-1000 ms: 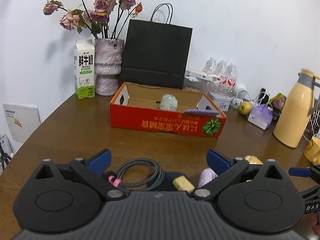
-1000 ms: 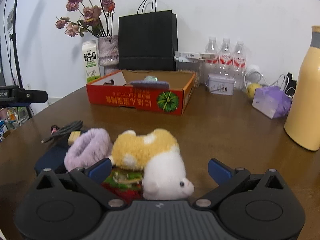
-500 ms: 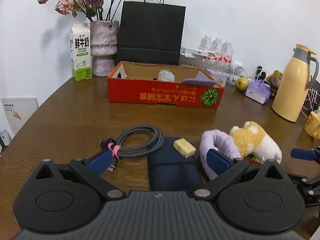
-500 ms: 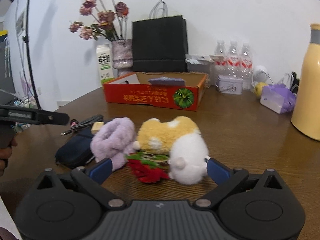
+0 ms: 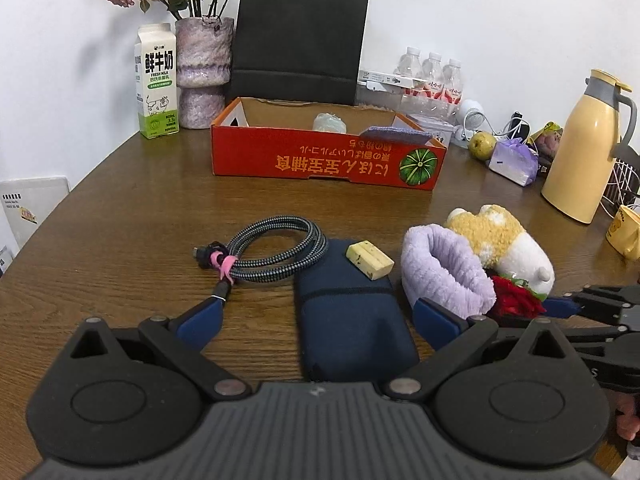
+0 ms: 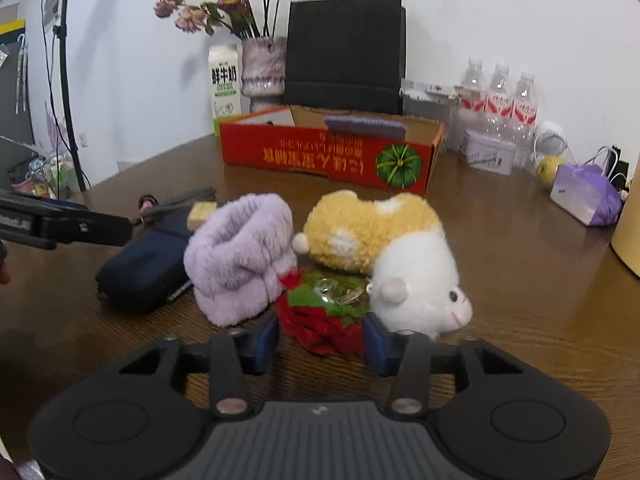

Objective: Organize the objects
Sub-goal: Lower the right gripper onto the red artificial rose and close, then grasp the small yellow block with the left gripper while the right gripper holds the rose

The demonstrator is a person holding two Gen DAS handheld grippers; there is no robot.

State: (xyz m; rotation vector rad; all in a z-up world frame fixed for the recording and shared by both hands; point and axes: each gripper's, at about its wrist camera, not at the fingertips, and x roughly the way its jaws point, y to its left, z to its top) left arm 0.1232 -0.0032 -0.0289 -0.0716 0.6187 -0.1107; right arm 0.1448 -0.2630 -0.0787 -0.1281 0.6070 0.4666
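On the brown table a red fabric rose (image 6: 320, 326) with green leaves lies between a purple fluffy band (image 6: 240, 260) and a yellow-and-white plush animal (image 6: 380, 248). My right gripper (image 6: 320, 338) is closing, and its blue pads touch the rose on both sides. My left gripper (image 5: 316, 318) is open and low over a dark blue pouch (image 5: 348, 320), which lies between its fingers. A small yellow block (image 5: 368, 260) rests on the pouch. A coiled braided cable (image 5: 276, 248) lies to its left. The red cardboard box (image 5: 328, 156) stands behind.
Along the wall stand a milk carton (image 5: 157, 84), a vase of dried roses (image 5: 202, 72), a black paper bag (image 5: 298, 40), water bottles (image 5: 432, 76) and a yellow thermos (image 5: 584, 148). A purple packet (image 5: 514, 160) lies to the right of the box.
My right gripper moved in on the rose and narrowed its jaws from wide open to the rose's sides. My left gripper sank, so the pouch and cable show more fully.
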